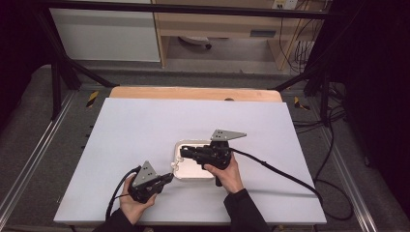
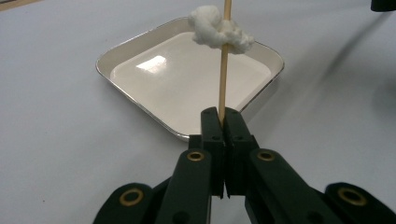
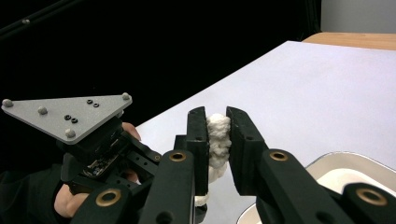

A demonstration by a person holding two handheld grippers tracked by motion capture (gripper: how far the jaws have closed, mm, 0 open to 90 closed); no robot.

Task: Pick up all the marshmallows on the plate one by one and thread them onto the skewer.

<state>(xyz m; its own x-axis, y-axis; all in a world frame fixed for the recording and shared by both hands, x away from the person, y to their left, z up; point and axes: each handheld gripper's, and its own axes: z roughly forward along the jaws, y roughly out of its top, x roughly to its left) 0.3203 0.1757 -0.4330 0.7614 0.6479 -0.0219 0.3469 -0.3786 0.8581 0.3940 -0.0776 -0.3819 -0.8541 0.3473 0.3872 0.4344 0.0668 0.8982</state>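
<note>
Now left claw (image 2: 223,122) clamps skewer (image 2: 224,70) upright over tray (image 2: 140,46); right claw (image 3: 217,135) pinches white lump (image 3: 217,140).

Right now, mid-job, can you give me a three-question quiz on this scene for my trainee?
1. True or false: the left tool is shut on the wooden skewer.
2. What is the right tool squeezing? A. a sponge block B. the white fluffy lump C. a cable
3. Fill in: in the left gripper view, the white tray lies on the table ____ the skewer.

Key: 1 true. 2 B. 3 behind.
</note>
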